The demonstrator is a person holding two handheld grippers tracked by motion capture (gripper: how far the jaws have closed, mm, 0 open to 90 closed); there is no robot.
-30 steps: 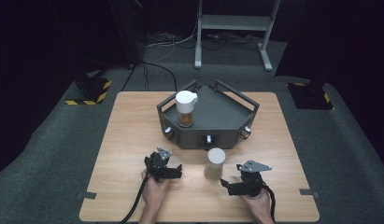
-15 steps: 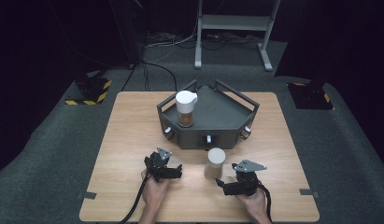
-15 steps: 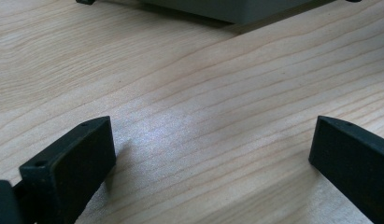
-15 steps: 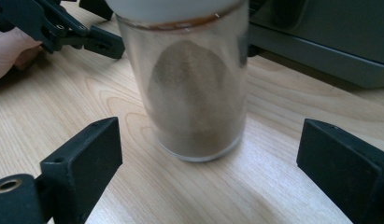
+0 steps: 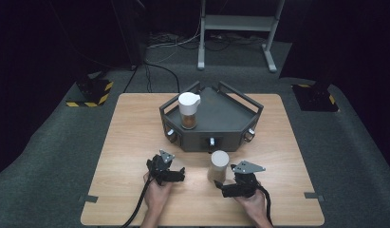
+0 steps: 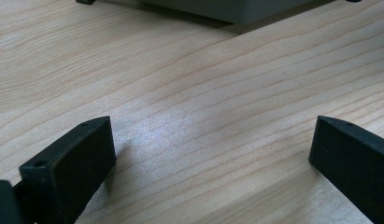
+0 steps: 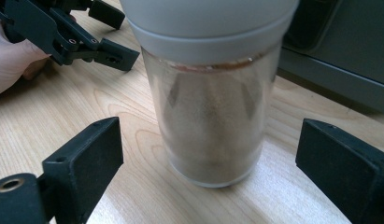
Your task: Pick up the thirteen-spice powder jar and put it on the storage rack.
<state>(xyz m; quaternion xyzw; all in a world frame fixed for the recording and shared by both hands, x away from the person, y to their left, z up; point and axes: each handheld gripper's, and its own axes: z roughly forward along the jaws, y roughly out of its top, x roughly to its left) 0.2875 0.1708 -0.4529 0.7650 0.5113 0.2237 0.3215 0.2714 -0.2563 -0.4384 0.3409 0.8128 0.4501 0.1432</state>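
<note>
- A glass jar (image 7: 213, 116) with a pale lid stands upright on the wooden counter (image 5: 135, 133), just in front of the dark tray (image 5: 226, 118) and near the counter's front edge. In the high view it is the pale cylinder (image 5: 218, 165) between the two hands, nearer to the right one.
- The glass looks dusty brown inside, as from a powder; how full it is I cannot tell.
- The right gripper (image 7: 213, 163) has its jaws wide open, one on each side of the jar's lower half, and neither touches the glass. I judge that this placing prepares a grasp: the jar is already centred between the jaws, so closing would take it by the body, below the lid.
- The right gripper (image 5: 230, 187) lies low, close to the counter, which fits a grip low on the jar so that it does not tip.
- The left gripper (image 6: 203, 154) also has its jaws wide apart, with nothing but bare wood between them. It rests on the counter left of the jar (image 5: 165, 172), probably waiting.
- In the right gripper view the left gripper (image 7: 68, 35) appears behind the jar, apart from it, held by a hand (image 7: 14, 56).
- On the tray stands a second jar (image 5: 189, 110) with a white spouted lid and brown contents at its bottom; perhaps it stands there for a later step, but that is only a guess.
</note>
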